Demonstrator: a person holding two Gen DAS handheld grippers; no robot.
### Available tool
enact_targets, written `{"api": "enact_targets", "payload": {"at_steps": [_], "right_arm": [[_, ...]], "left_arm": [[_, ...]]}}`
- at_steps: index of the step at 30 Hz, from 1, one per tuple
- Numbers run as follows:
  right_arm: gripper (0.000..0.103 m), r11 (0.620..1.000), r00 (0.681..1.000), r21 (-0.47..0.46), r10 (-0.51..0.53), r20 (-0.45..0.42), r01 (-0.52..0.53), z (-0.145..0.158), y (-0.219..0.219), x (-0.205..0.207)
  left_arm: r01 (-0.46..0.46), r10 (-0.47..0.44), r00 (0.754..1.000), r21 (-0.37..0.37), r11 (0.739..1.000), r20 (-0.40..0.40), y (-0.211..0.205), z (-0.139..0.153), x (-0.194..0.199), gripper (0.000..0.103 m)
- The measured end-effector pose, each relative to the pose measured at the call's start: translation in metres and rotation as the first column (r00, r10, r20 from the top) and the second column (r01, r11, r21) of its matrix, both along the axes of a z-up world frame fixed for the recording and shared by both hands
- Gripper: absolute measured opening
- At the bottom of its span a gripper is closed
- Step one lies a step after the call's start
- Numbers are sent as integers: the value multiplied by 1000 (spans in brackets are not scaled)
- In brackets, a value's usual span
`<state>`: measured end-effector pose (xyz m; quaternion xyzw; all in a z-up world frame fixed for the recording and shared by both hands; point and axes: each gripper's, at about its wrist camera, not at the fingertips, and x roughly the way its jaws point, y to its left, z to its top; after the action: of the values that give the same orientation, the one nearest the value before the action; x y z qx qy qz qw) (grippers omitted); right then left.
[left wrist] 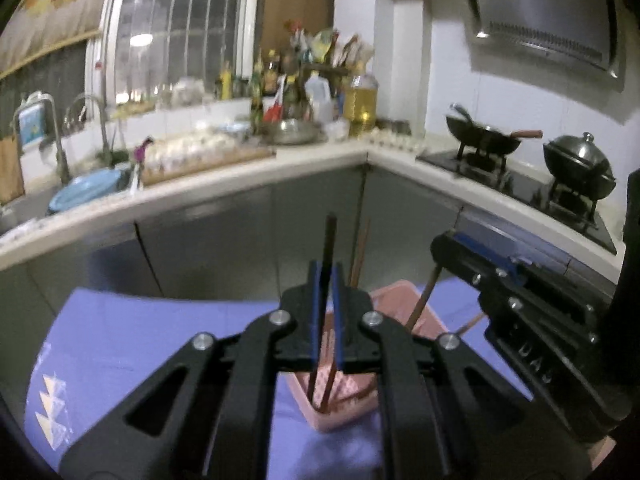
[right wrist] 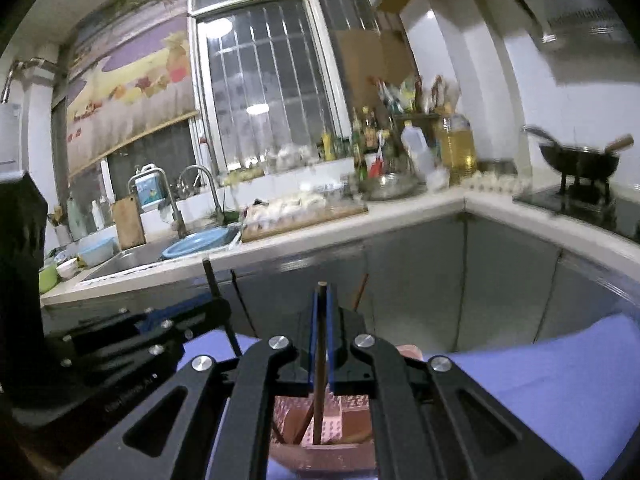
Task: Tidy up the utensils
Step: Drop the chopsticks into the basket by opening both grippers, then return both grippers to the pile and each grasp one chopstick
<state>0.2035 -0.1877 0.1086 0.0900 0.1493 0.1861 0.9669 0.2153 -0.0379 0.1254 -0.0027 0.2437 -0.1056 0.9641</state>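
Observation:
A pink slotted basket [left wrist: 404,300] stands on the purple cloth [left wrist: 160,340] below both grippers, with several chopsticks leaning in it. My left gripper [left wrist: 328,270] is shut on a dark chopstick [left wrist: 331,236] that stands nearly upright, its lower end down in the basket. My right gripper [right wrist: 323,296] is shut on a brown chopstick [right wrist: 320,380] whose foot is also in the basket [right wrist: 332,450]. Each gripper shows in the other's view: the right gripper [left wrist: 448,246] at right, the left gripper [right wrist: 220,308] at left. One loose chopstick [left wrist: 362,248] leans in the basket behind.
Behind runs an L-shaped counter [left wrist: 320,164] with grey cabinet doors. It carries a sink with a blue plate [left wrist: 86,194], a wooden board, bottles and an oil jug [left wrist: 360,104]. A wok [left wrist: 484,138] and a lidded pot [left wrist: 578,168] sit on the stove at right.

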Motion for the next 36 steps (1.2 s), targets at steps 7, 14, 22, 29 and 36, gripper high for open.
{"api": "enact_targets", "payload": {"at_steps": [7, 14, 22, 29, 36], "right_arm": [[23, 998, 1000, 56, 10, 6, -10, 20, -4, -36], [63, 989, 984, 142, 4, 177, -30, 33, -33, -143], [99, 999, 997, 47, 1, -71, 2, -82, -35, -210], [60, 996, 909, -78, -74, -410, 46, -154, -32, -206], [34, 988, 867, -117, 28, -498, -100, -173, -10, -211]], "left_arm": [[-64, 71, 993, -79, 995, 89, 24, 25, -50, 29], [-95, 122, 983, -184, 978, 139, 62, 7, -148, 31], [-44, 34, 980, -45, 998, -198, 56, -131, -189, 31], [41, -94, 916, -142, 989, -390, 46, -177, -190, 31], [129, -190, 881, -167, 978, -434, 19, -185, -191, 31]]}}
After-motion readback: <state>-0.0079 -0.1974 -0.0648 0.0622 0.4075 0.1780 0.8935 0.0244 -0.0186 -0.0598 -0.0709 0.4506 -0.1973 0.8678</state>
